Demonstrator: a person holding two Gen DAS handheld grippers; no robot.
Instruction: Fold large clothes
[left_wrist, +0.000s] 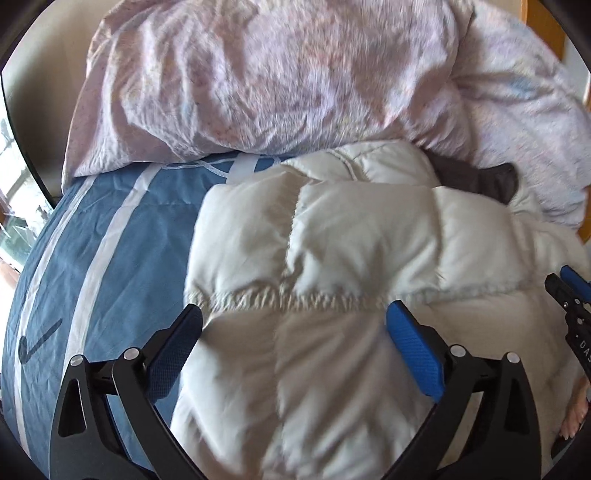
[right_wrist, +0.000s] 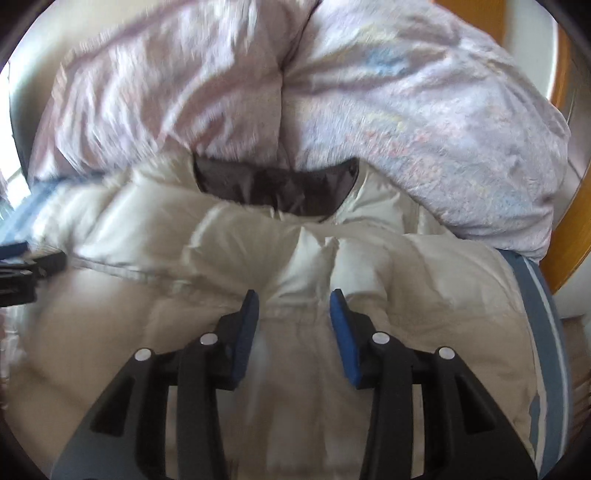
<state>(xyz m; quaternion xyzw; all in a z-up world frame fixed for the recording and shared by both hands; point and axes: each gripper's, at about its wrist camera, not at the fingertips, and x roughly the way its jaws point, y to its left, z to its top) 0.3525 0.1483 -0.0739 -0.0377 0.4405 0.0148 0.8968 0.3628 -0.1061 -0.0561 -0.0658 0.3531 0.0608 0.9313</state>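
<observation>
A cream puffy down jacket (left_wrist: 332, 236) lies on the bed, its dark grey lining (left_wrist: 476, 177) showing at the collar end. My left gripper (left_wrist: 295, 310) hangs just above the jacket's middle, jaws wide open, nothing between them. In the right wrist view the jacket (right_wrist: 221, 236) fills the centre, with the lining (right_wrist: 273, 188) at its far end. My right gripper (right_wrist: 293, 295) has its jaws partly closed around a bunched ridge of the jacket; creases run toward the pads. The right gripper (left_wrist: 569, 295) shows at the left view's right edge, the left gripper (right_wrist: 22, 266) at the right view's left edge.
The bed has a blue sheet with white stripes (left_wrist: 110, 240), bare to the left of the jacket. A bulky pink floral duvet (left_wrist: 258, 74) is heaped right behind the jacket. A wooden bed frame (right_wrist: 561, 236) stands at the right. A hand (left_wrist: 576, 417) holds the right gripper.
</observation>
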